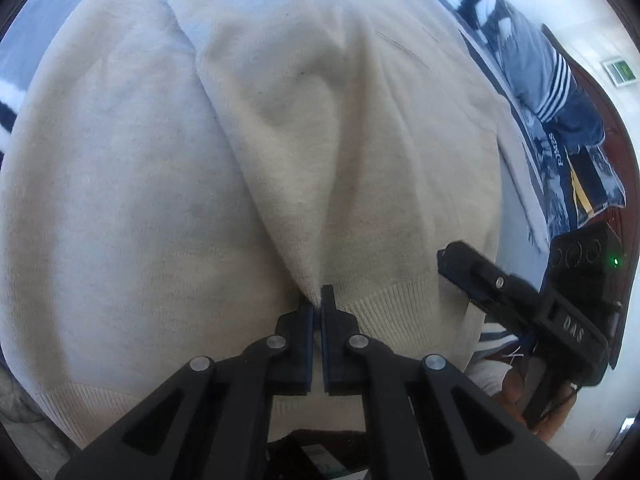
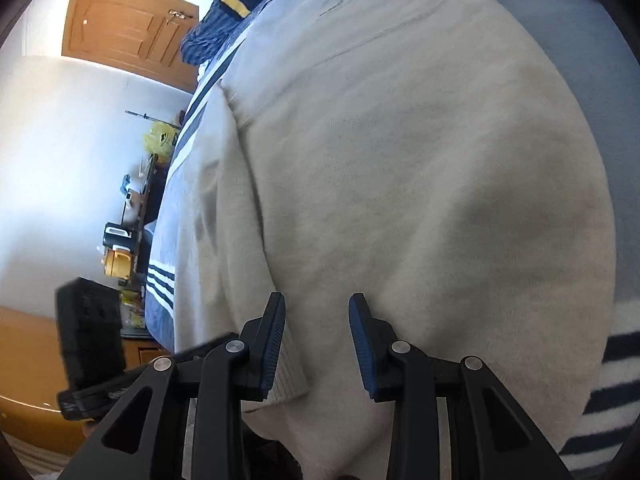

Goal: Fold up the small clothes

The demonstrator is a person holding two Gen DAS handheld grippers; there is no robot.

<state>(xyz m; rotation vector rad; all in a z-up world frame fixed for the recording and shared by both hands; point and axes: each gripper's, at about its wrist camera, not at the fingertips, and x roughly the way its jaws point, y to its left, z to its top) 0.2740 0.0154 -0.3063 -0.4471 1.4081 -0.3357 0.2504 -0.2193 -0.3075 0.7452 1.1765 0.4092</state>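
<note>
A cream knitted sweater (image 1: 168, 200) lies spread on the bed and fills both views; it also shows in the right wrist view (image 2: 420, 200). My left gripper (image 1: 319, 304) is shut on a pinched fold of the sweater near its ribbed hem (image 1: 396, 312), and the cloth rises in a ridge from the jaws. My right gripper (image 2: 317, 312) is open, its fingers over the sweater's ribbed edge (image 2: 288, 376), holding nothing. The right gripper also shows in the left wrist view (image 1: 520, 300) at the sweater's right edge.
The bed has a pale blue cover (image 2: 568, 40) with navy and white stripes (image 2: 616, 384). A pile of blue and striped clothes (image 1: 560, 92) lies at the far side. A wooden door (image 2: 128, 28) and a cluttered stand (image 2: 132, 216) are beyond the bed.
</note>
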